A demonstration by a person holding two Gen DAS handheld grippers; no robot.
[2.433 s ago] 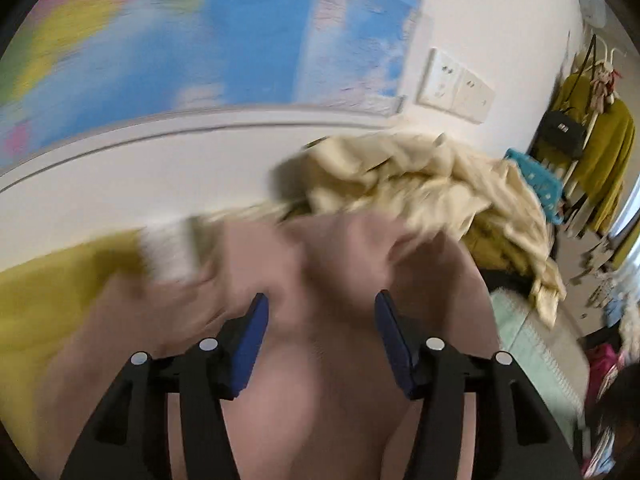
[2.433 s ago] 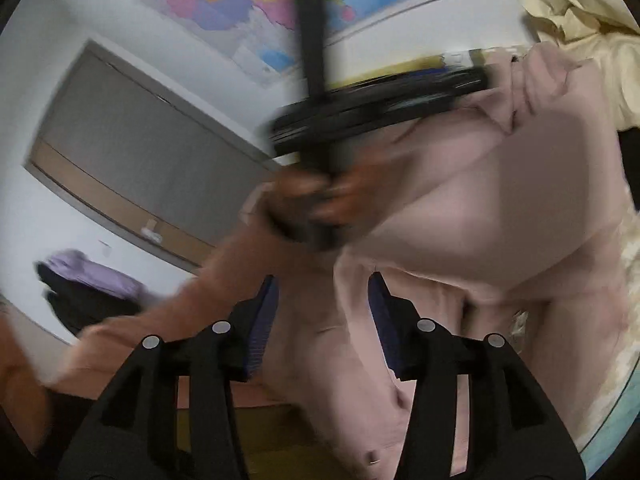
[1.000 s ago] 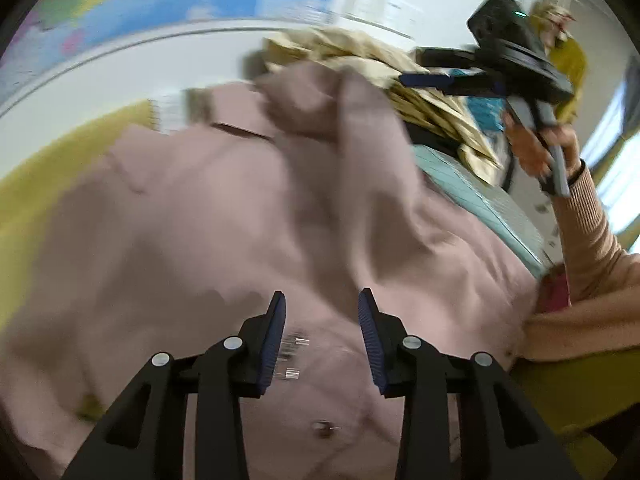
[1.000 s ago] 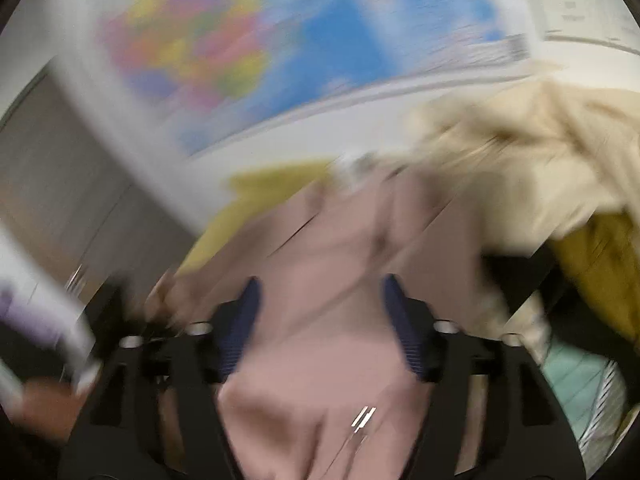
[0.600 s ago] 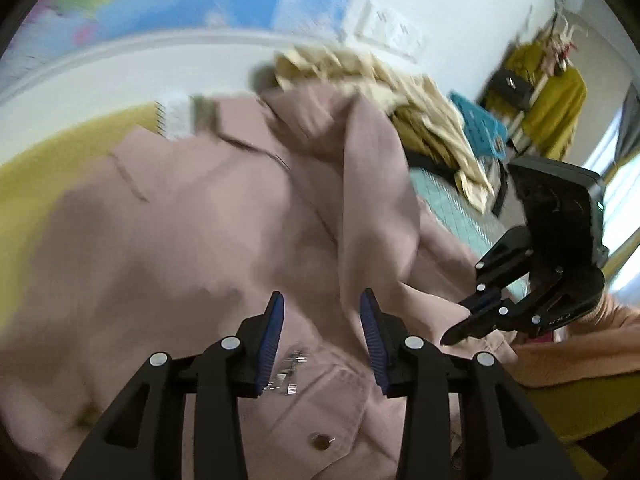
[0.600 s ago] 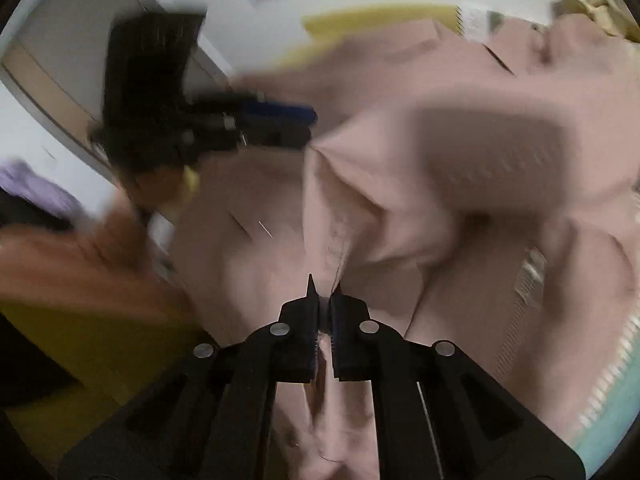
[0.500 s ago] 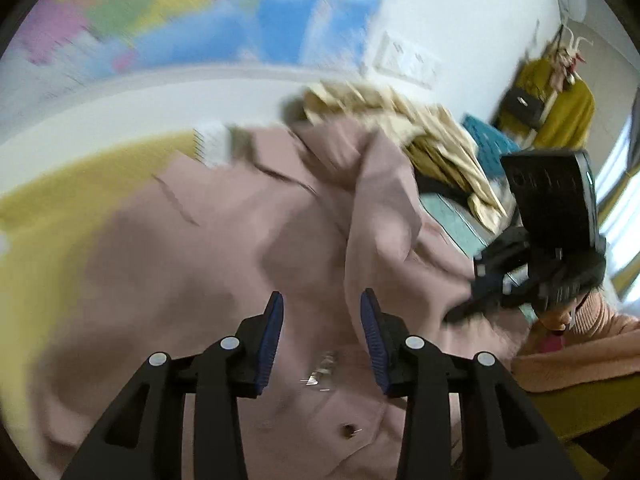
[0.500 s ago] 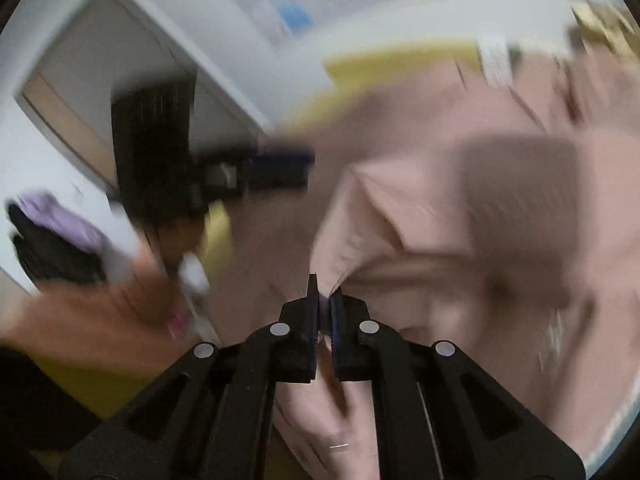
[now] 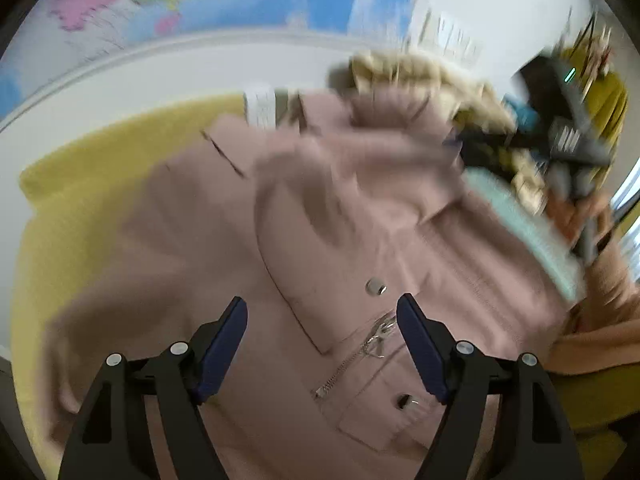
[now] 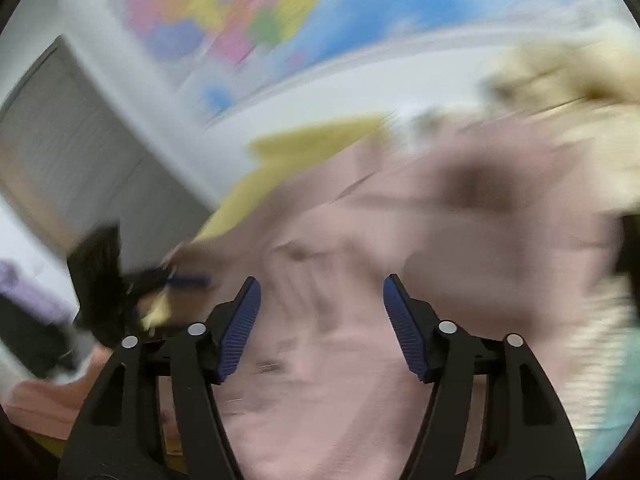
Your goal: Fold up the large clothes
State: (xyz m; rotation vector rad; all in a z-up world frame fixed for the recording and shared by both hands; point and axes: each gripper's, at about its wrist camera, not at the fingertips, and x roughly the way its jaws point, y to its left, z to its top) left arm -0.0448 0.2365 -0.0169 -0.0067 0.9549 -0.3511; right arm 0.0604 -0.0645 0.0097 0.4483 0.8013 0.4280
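The pink jacket (image 9: 328, 232) was found spread front-up on the yellow cover (image 9: 80, 184), a flap released since a moment earlier by the right gripper (image 10: 320, 320), whose jaws, like the left gripper's (image 9: 322, 340), were opening empty, so regrasping was judged necessary
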